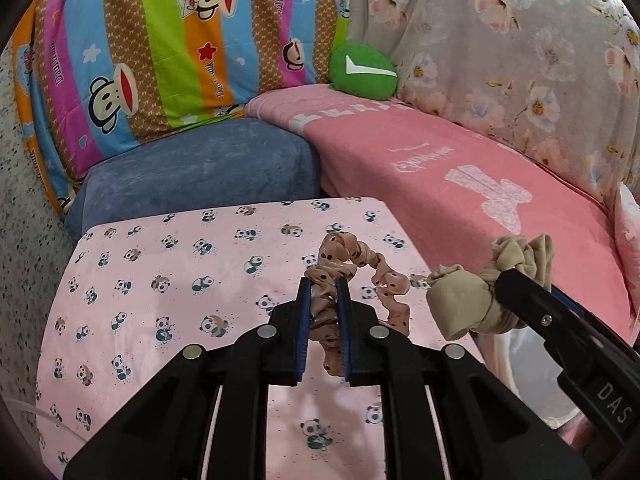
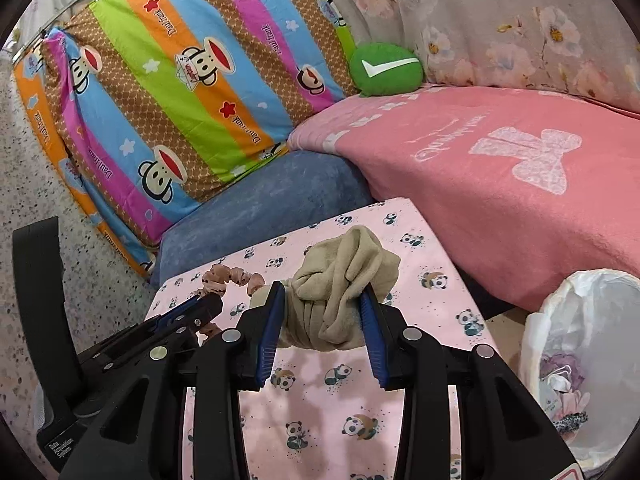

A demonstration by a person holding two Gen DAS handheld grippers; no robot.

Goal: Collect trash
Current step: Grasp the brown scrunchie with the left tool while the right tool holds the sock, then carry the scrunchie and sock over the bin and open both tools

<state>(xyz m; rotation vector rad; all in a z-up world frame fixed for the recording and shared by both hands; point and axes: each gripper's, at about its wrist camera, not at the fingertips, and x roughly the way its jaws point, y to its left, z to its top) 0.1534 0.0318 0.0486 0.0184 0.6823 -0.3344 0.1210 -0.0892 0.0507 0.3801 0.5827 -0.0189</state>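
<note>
My left gripper (image 1: 323,286) is shut on a pink dotted scrunchie (image 1: 362,264) and holds it above the panda-print table (image 1: 160,272). My right gripper (image 2: 322,300) is shut on a beige knotted cloth (image 2: 344,280), also above the table. In the left wrist view the beige cloth (image 1: 464,300) hangs just right of the scrunchie, held by the right gripper's fingers (image 1: 520,292). In the right wrist view the scrunchie (image 2: 228,278) and the left gripper (image 2: 200,306) sit just left of the cloth. A white-bagged trash bin (image 2: 568,320) with some trash inside stands at the right.
A blue cushion (image 1: 200,164) and a pink blanket on the sofa (image 1: 460,176) lie behind the table. A striped monkey-print quilt (image 1: 160,40), a green check-mark pillow (image 1: 362,70) and a floral cover (image 1: 520,60) are farther back. Speckled floor (image 2: 40,184) is at the left.
</note>
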